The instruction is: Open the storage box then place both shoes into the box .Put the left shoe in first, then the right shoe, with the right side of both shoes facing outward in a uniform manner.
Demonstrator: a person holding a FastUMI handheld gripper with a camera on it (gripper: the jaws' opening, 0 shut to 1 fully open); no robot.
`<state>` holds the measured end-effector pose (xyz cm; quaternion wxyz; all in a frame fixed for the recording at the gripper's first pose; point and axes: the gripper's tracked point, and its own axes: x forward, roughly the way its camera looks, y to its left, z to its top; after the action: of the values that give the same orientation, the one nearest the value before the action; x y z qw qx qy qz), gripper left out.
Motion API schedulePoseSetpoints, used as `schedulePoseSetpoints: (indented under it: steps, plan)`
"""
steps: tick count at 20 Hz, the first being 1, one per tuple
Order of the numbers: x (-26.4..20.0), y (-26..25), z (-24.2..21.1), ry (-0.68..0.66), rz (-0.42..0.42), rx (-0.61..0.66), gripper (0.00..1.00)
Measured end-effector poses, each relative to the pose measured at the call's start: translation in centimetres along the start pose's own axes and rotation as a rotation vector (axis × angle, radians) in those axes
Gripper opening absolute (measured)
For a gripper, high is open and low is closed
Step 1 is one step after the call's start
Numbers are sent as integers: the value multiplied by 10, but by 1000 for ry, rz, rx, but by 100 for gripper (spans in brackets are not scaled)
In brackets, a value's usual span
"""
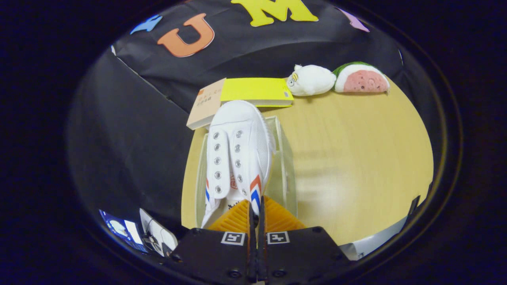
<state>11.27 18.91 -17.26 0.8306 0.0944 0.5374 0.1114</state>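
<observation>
**Shoe going into the box**

The gripper (256,211) has its orange fingers (277,217) nearly closed, pinching the heel edge of the white shoe (237,150), which stretches straight ahead from the fingertips. The shoe hangs over the clear storage box (286,166), toe toward the yellow book (255,90). Looks like the placing step; next comes lowering, settling it inside, then letting go. Whether it's the left shoe, I can't tell.

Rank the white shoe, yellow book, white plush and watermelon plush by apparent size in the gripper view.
1. White shoe, nearest, pinched in the jaws
2. Yellow book
3. Watermelon plush and white plush: too alike to rank
</observation>
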Motion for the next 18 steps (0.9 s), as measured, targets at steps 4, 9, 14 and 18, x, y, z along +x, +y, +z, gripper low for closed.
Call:
schedulePoseSetpoints:
  steps: [4, 9, 14, 18]
  plan:
    - [30, 1, -7, 27, -77, -19, 6]
    - [51, -5, -13, 40, -184, -12, 6]
    - [56, -10, -17, 40, -220, -6, 10]
    - [55, -14, -18, 47, -242, -9, 16]
